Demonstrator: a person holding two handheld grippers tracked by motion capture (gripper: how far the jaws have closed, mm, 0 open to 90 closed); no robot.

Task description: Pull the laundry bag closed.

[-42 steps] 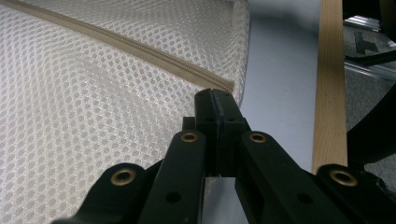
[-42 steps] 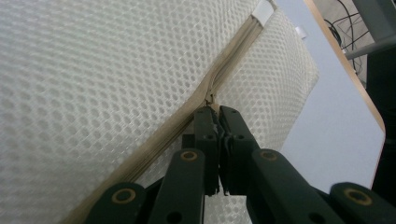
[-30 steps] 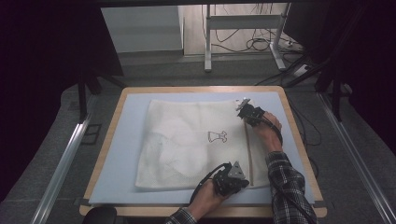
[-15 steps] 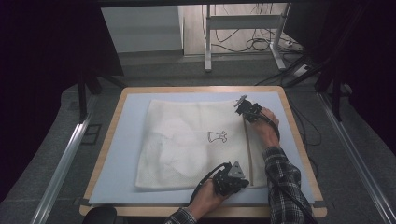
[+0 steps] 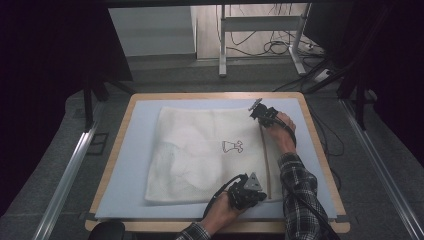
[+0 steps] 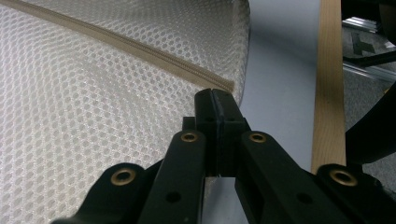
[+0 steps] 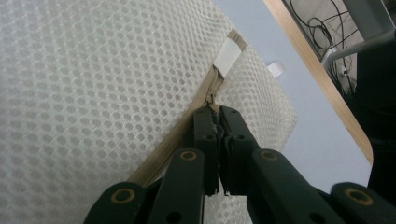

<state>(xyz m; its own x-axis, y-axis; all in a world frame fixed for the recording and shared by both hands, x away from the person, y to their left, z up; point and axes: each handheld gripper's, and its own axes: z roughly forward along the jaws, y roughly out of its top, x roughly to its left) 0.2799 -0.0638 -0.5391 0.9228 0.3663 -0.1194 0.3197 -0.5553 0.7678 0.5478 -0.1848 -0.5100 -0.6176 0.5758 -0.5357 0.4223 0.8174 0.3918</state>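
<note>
White mesh makes up the laundry bag [image 5: 210,152], which lies flat on a pale blue mat [image 5: 135,150] inside the wooden rim of the table [image 5: 116,150]. Everything else is placed from that bag.

On the bag's middle sits a small dark printed figure [image 5: 233,146]. A beige zipper [image 5: 265,160] runs along the bag's right edge, from the near corner to the far one.

At the bag's near right corner, the left gripper [image 5: 246,192] rests low on the mat, held in the person's hand. In the left gripper view its jaws are pressed together on the near end of the zipper tape [image 6: 205,81], pinning that corner of the bag.

At the bag's far right corner, the right gripper [image 5: 263,116] is held by the other hand, whose plaid sleeve [image 5: 300,195] lies along the bag's right side. In the right gripper view its jaws are closed on the zipper pull [image 7: 213,95], just short of a white fabric tab [image 7: 229,56] at the zipper's far end.
</note>
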